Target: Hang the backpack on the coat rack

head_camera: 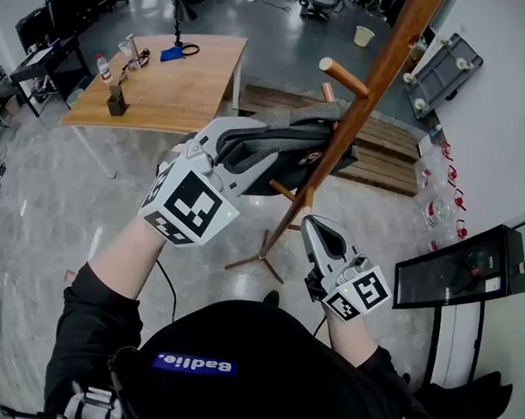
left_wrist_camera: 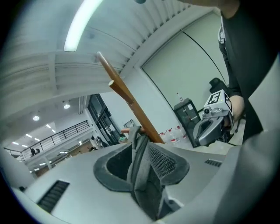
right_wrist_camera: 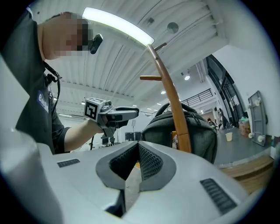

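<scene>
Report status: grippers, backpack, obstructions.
Left gripper open, backpack strap between its jaws. Right gripper shut, empty. Strap over a coat rack peg. Nothing seen in the way.

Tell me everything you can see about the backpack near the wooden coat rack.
The backpack is dark grey fabric, soft, with a zip line and an arched top handle. It is up off the floor, against the wooden pole of the coat rack. One grey webbing strap stands between the open jaws of the left gripper, and its upper end seems looped over a short peg.
</scene>
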Motion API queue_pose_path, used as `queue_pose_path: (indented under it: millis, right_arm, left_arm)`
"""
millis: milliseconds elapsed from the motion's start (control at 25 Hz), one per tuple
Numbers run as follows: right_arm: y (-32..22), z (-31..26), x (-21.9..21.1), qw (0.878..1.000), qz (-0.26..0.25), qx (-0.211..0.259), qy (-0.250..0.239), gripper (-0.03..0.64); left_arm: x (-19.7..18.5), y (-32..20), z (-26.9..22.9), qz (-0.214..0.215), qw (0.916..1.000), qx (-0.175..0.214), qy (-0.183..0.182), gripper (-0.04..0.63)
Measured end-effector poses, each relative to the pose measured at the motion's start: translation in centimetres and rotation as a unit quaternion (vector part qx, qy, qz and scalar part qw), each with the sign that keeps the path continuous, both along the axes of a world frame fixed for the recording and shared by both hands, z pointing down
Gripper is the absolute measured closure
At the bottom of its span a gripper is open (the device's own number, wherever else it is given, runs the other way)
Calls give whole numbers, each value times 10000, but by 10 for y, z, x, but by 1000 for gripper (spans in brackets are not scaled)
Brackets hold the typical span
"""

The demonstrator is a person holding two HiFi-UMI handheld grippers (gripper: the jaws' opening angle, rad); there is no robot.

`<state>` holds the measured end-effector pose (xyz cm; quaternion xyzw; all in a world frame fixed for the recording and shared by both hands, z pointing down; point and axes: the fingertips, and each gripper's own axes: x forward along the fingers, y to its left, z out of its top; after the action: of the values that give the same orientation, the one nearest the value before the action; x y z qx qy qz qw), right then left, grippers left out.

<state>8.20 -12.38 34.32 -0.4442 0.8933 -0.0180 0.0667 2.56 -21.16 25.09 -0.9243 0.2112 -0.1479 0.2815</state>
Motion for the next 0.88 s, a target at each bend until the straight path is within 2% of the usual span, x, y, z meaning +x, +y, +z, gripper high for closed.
queue_pose_path:
  millis: [160, 320, 360, 440, 480, 600, 680, 720, 880]
  right_arm:
    - [28, 10, -34, 9994, 304, -180, 39, 620]
    - [51, 23, -57, 9981, 494, -356, 75, 620]
    - [56, 25, -62, 9979, 519, -382, 84, 620]
    - [63, 27, -68, 9977, 536, -401, 112, 620]
    - [66, 28, -71, 9977, 526, -399, 123, 620]
    - [71, 31, -75, 9982, 439, -391, 143, 620]
    - [75, 34, -76, 9984, 347, -420, 172, 620]
    - [77, 35, -77, 9985, 292, -430, 193, 620]
    - [81, 35, -74, 9989, 78, -377, 258, 620]
  left_arm:
    - [-30, 32, 8, 449, 9958, -496, 618, 468]
    - [-54, 64, 33, 724, 9815, -1125, 1368, 469]
    - [-59, 72, 41, 766, 9761, -1309, 1554, 478]
    - [-68, 88, 54, 803, 9622, -1705, 1969, 558]
    - [-72, 96, 60, 787, 9540, -1913, 2172, 576]
    - [-85, 113, 85, 557, 9306, -2470, 2644, 586]
    - [-88, 125, 101, 422, 9197, -2705, 2815, 586]
    - [-87, 131, 108, 375, 9168, -2798, 2823, 586]
    - [-75, 148, 125, 324, 9203, -2895, 2610, 586]
